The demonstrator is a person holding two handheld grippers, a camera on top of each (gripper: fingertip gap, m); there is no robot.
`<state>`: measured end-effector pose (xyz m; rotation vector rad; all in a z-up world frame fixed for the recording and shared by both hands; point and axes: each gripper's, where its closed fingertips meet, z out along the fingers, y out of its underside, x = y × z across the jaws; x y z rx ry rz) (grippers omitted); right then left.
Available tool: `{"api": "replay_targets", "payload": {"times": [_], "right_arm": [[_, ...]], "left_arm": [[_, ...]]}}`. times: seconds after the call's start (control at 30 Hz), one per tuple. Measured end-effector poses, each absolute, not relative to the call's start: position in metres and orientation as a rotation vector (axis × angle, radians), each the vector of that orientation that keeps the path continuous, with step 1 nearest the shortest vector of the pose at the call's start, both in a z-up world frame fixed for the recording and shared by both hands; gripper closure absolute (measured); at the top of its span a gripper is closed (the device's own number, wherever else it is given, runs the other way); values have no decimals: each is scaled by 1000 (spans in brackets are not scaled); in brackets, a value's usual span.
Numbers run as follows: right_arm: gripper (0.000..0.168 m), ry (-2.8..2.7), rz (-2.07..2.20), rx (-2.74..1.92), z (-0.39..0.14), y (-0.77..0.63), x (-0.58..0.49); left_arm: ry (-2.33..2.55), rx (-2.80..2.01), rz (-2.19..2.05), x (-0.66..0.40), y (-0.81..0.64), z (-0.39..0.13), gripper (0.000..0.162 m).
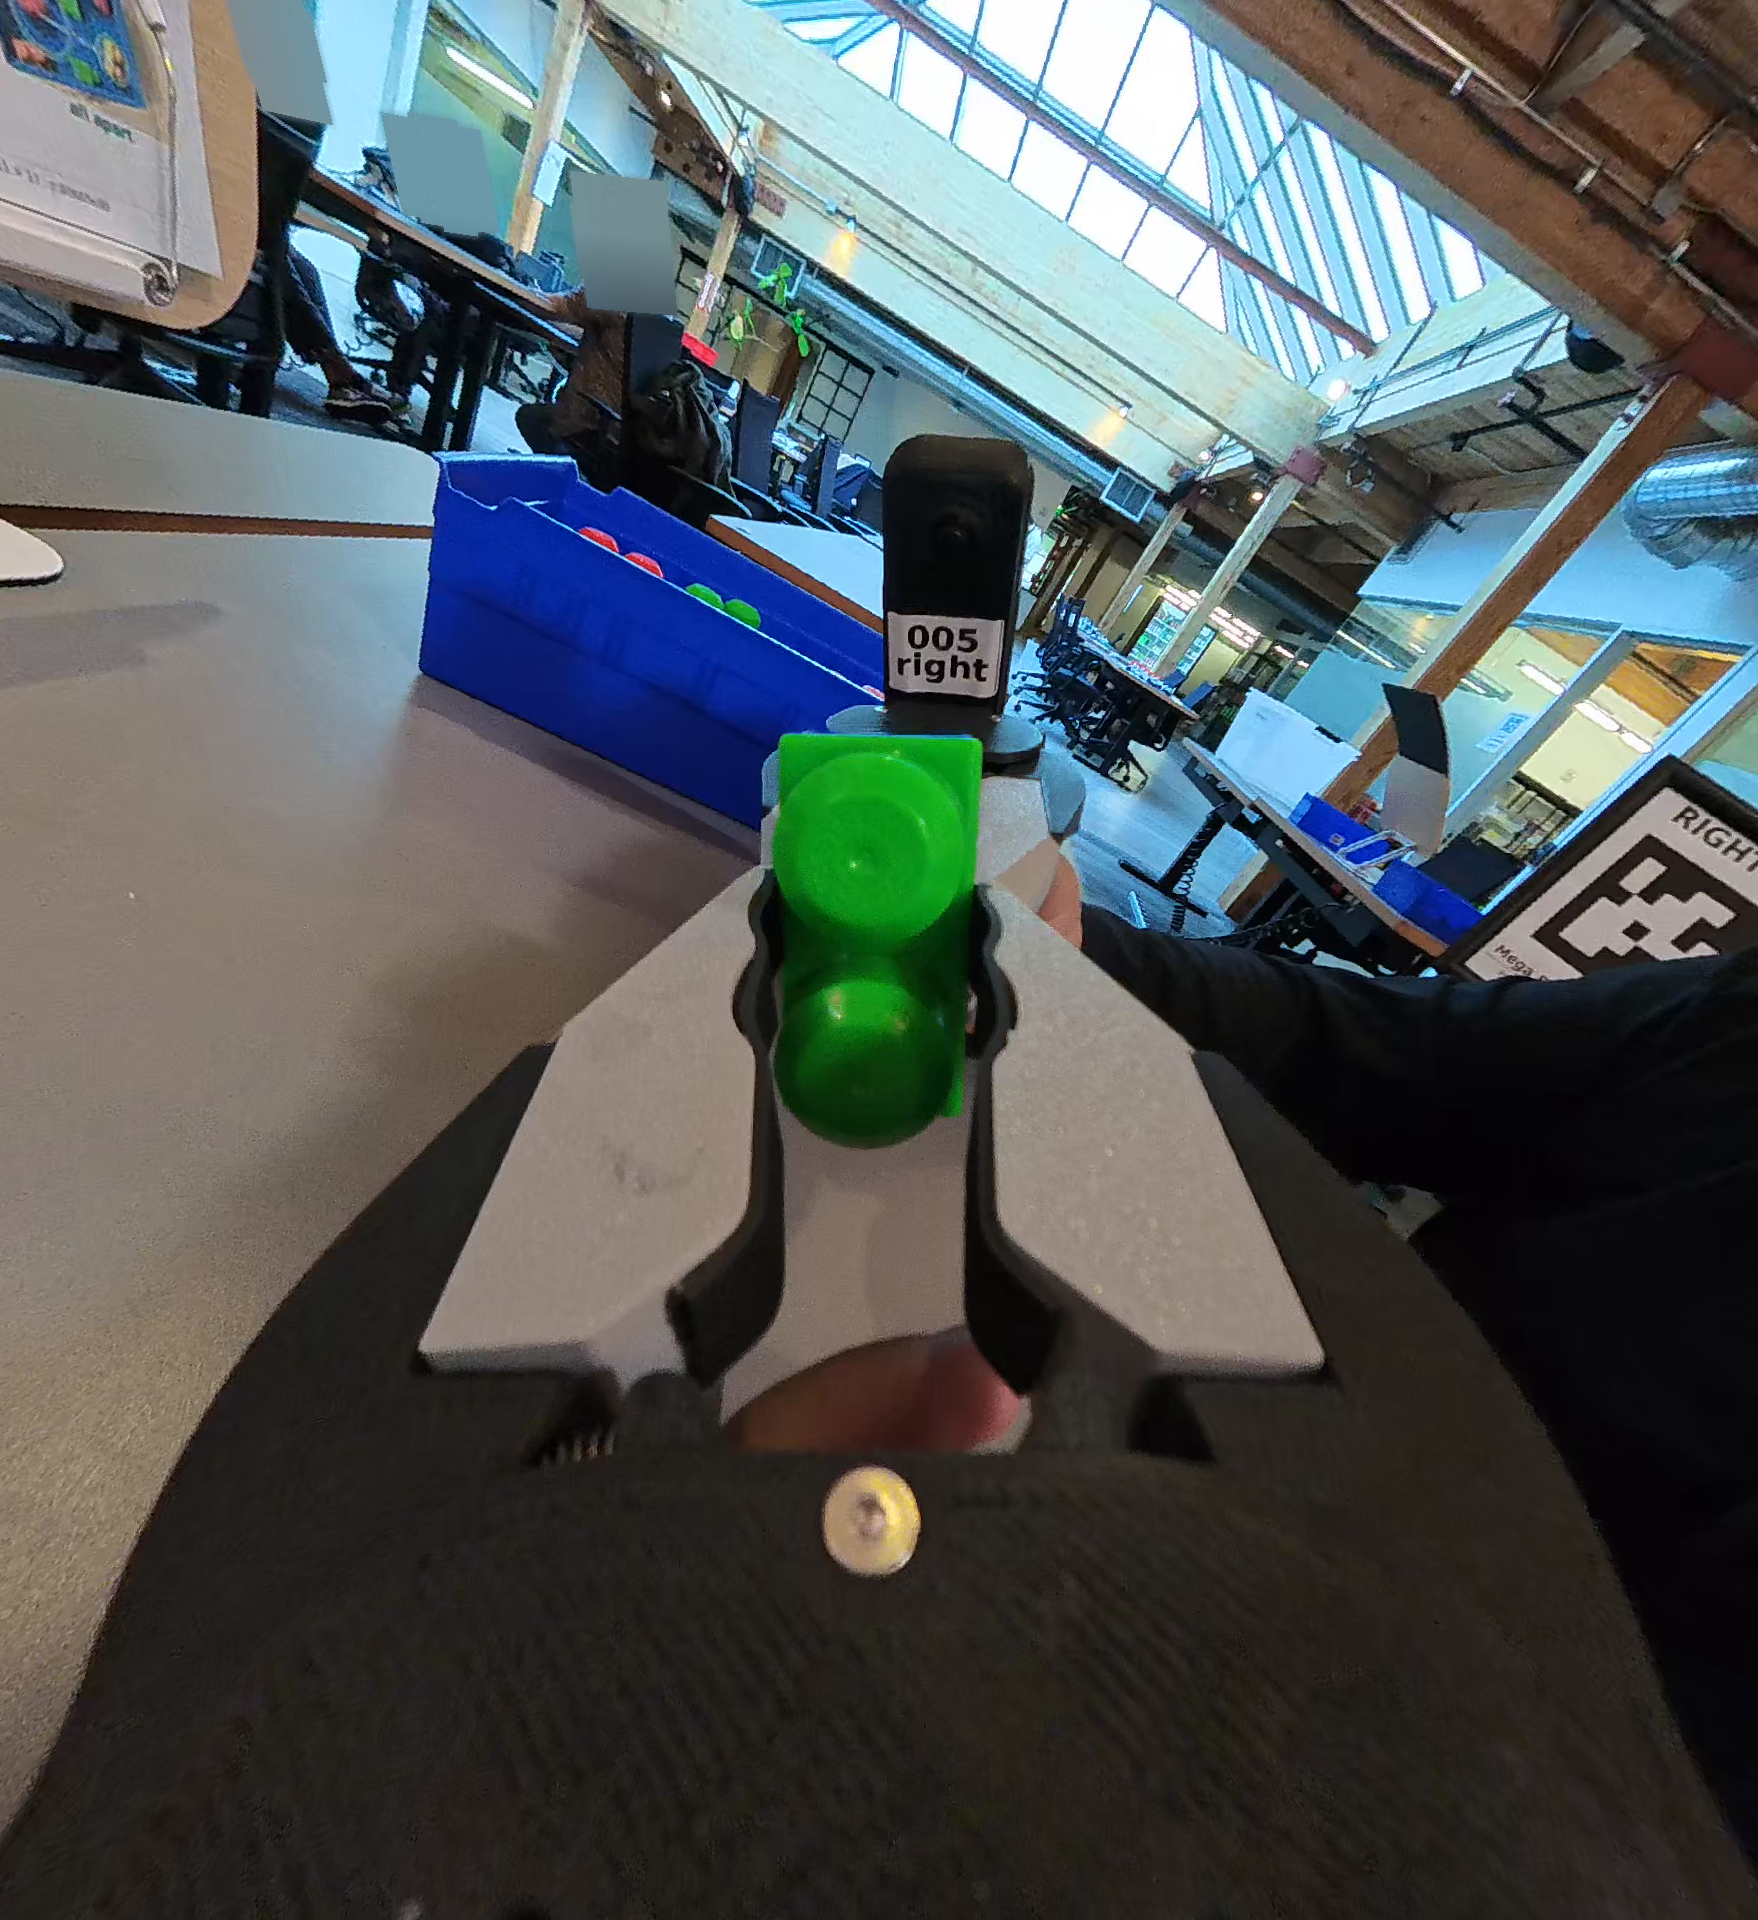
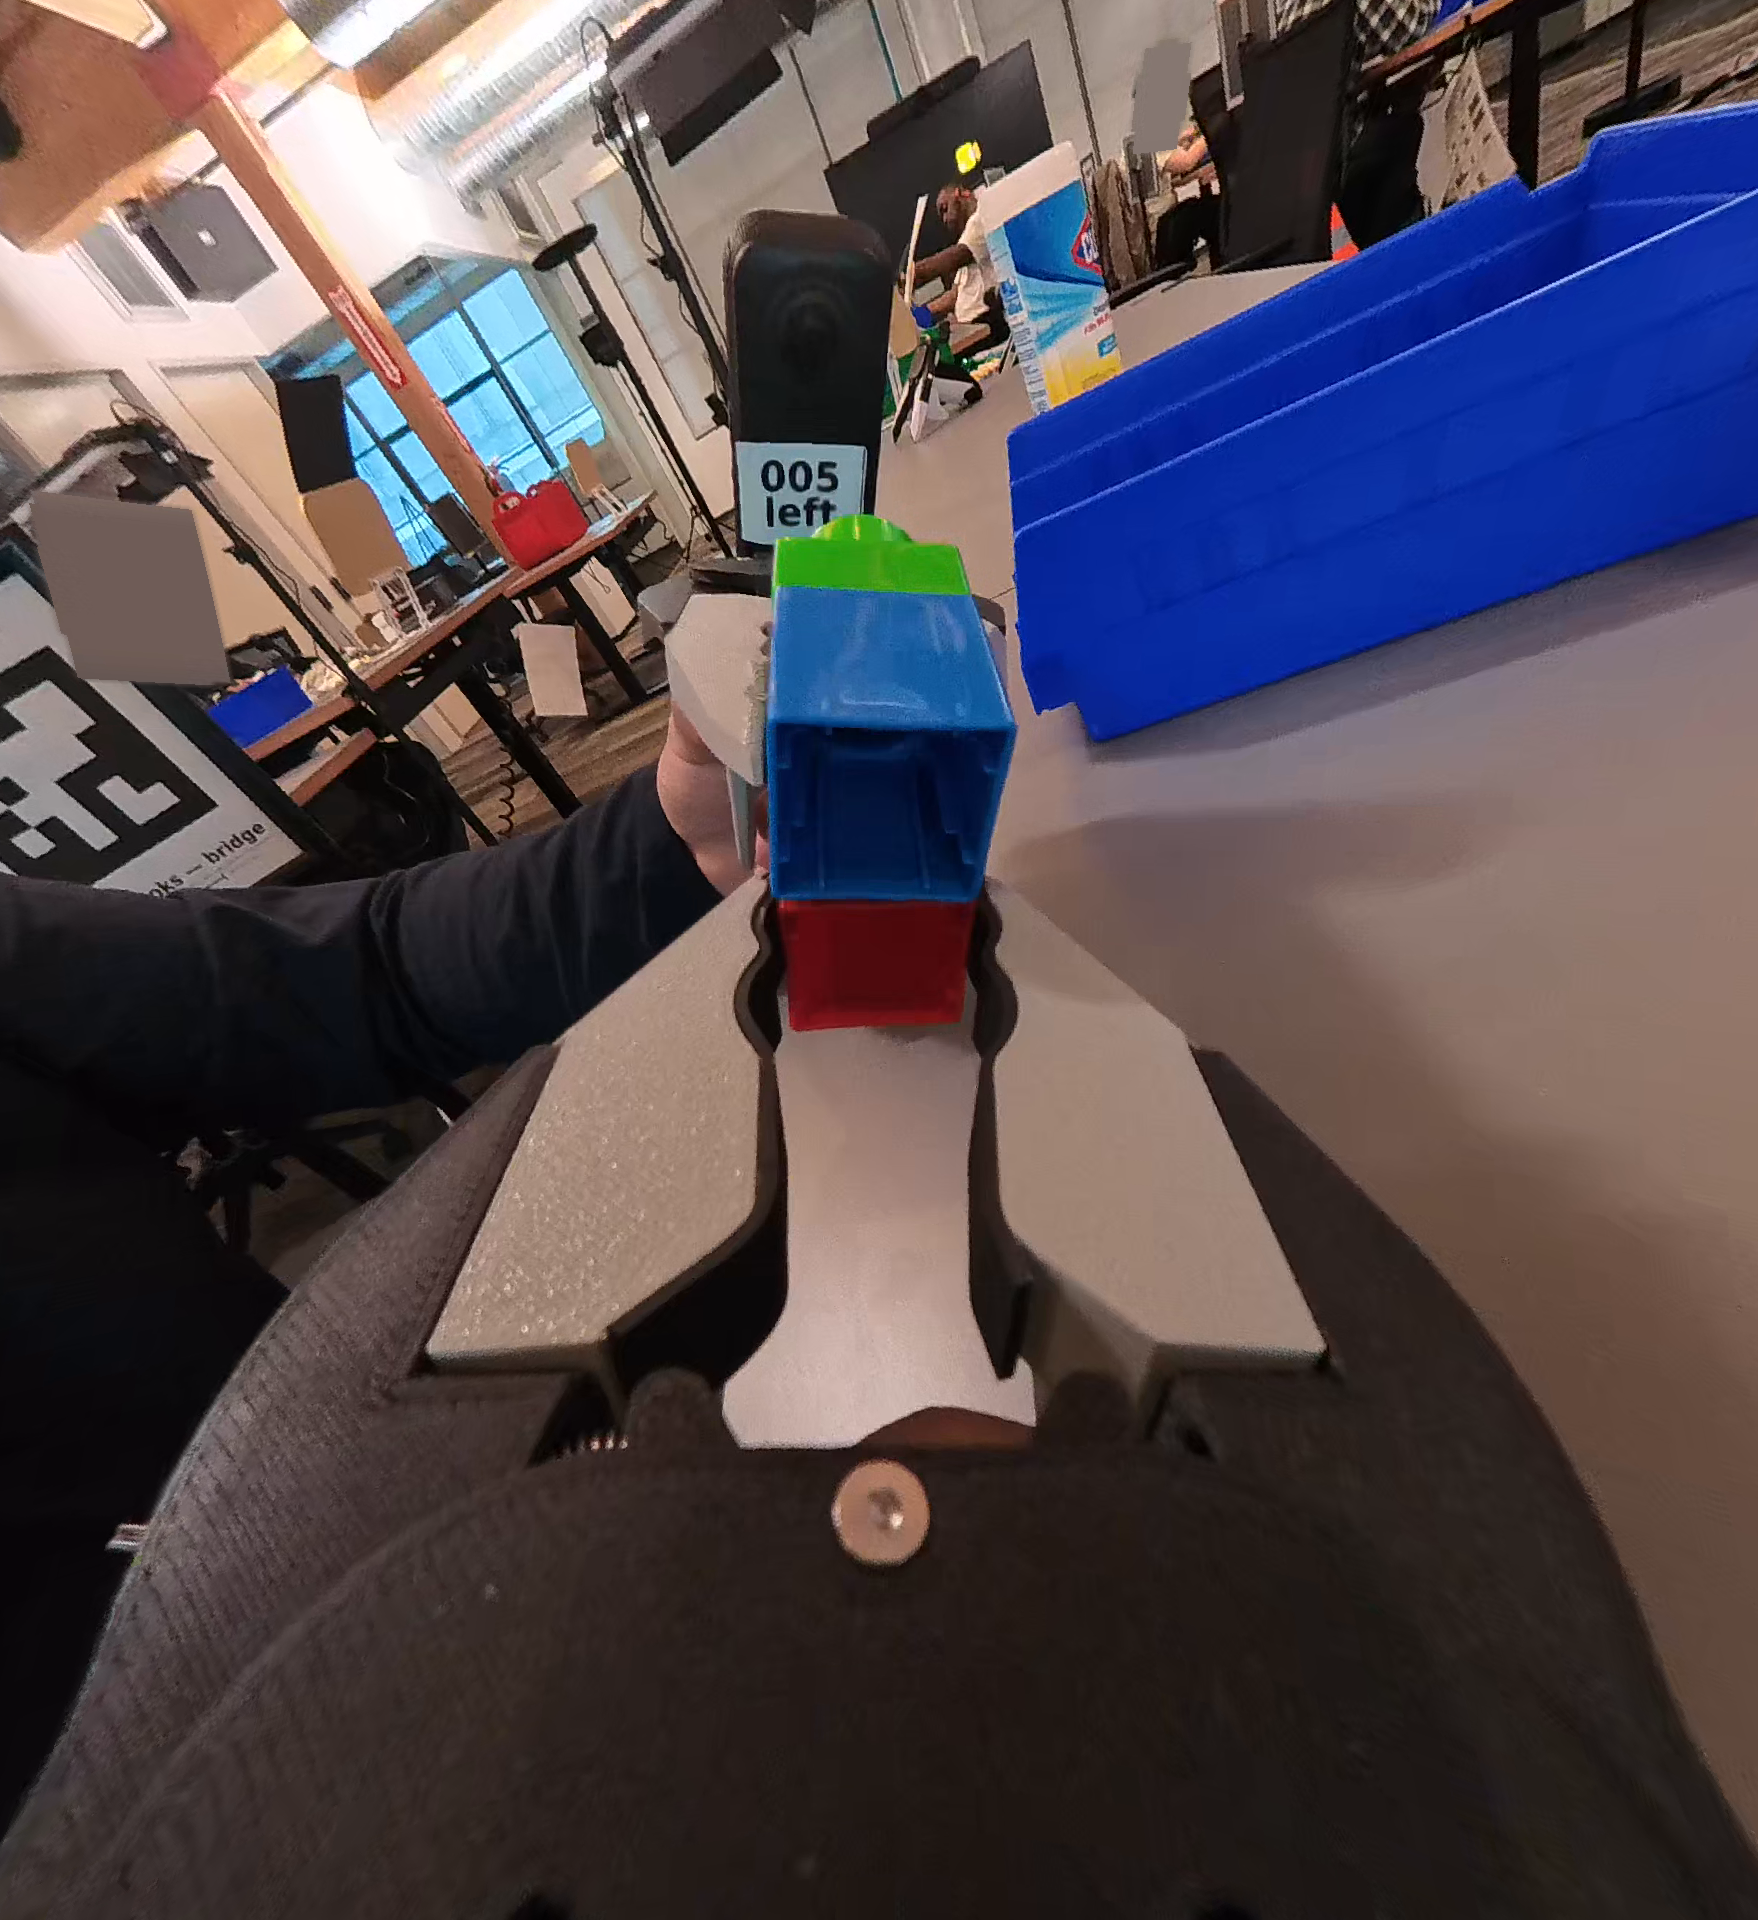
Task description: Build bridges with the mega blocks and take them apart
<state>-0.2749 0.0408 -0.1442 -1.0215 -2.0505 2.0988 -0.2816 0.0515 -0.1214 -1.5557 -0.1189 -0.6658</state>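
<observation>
Stack held in the air between your grippers: green block (image 1: 870,940) pinched by your left gripper (image 1: 873,971), blue block (image 2: 887,743) in the middle, red block (image 2: 875,961) pinched by your right gripper (image 2: 875,966). Grey table (image 2: 1374,935) below; blue bin (image 2: 1426,468) just beyond, red and green blocks inside.

Past my claw, a grey table (image 1: 179,935) spreads out, and on it sits a long blue bin (image 1: 584,644). Its mate from the other side is the same blue bin (image 2: 1426,499), open and shelved in steps. Beyond that stands a tall wipes canister (image 2: 1057,291), white and blue with a yellow foot. To my side I see a framed board (image 1: 1664,894) printed with a black-and-white square marker. A white sheet (image 1: 54,135) hangs at the far left corner. Farther off there are desks, wooden posts and a skylight; a red basket (image 2: 537,525), I think, sits on one desk.
</observation>
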Motion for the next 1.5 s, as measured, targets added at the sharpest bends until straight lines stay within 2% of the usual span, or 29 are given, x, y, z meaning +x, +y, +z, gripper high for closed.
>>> {"api": "replay_targets", "payload": {"times": [0.23,0.8,0.87,0.93,1.03,1.07,1.1,1.4,1.5], "right_arm": [[135,-2041,2243,-956,-132,31,-268],[135,-2069,2111,-963,-138,34,-273],[135,-2059,2122,-970,-136,39,-273],[135,-2045,2147,-986,-135,44,-273],[135,-2033,2174,-997,-133,49,-273],[135,-2018,2179,-999,-132,51,-274],[135,-2005,2181,-1003,-131,53,-275],[135,-1916,2222,-1009,-120,68,-277],[135,-1909,2246,-1001,-118,69,-276]], "left_arm": [[-104,-1464,-699,-278,51,-104,129],[-125,-1451,-762,-283,51,-107,130],[-138,-1425,-751,-290,45,-103,133],[-133,-1439,-673,-297,40,-103,150],[-102,-1463,-612,-298,37,-102,153],[-109,-1452,-622,-298,36,-100,161],[-105,-1442,-629,-298,35,-98,162],[-107,-1480,-644,-297,36,-105,162],[-114,-1491,-722,-293,37,-109,149]]}}
